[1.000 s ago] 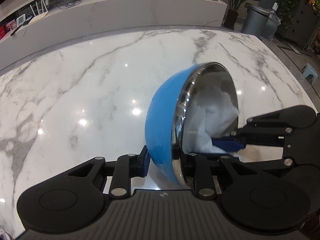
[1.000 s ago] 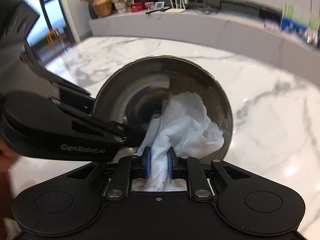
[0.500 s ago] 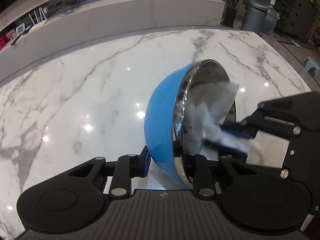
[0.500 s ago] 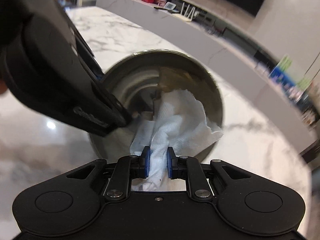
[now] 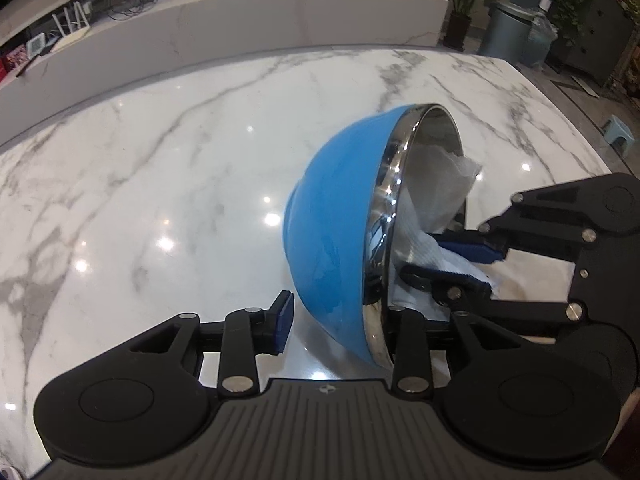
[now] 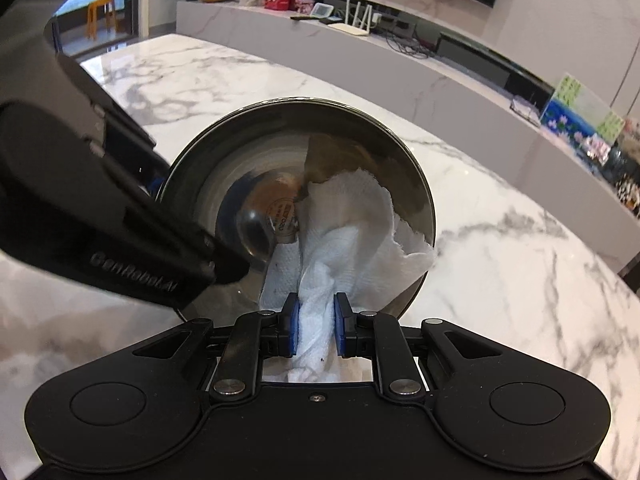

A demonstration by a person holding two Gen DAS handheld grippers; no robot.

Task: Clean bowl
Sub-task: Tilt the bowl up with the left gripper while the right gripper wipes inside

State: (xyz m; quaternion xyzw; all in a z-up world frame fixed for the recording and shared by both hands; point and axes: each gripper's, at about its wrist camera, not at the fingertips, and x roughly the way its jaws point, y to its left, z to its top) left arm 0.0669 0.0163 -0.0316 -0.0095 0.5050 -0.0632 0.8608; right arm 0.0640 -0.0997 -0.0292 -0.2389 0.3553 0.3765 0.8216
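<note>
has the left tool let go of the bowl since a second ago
Yes. The left tool has opened: its blue pad now stands clear left of the bowl, which it clamped earlier.

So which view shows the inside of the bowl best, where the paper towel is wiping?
The right wrist view. It looks straight into the bowl, showing the steel interior, a label and the paper towel pinched by the right gripper. The left wrist view shows the bowl edge-on: mostly blue outside, only a sliver of interior.

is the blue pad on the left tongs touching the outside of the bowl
Apart. The left wrist view shows bare marble between the left tongs' outer blue pad and the blue bowl.
</note>
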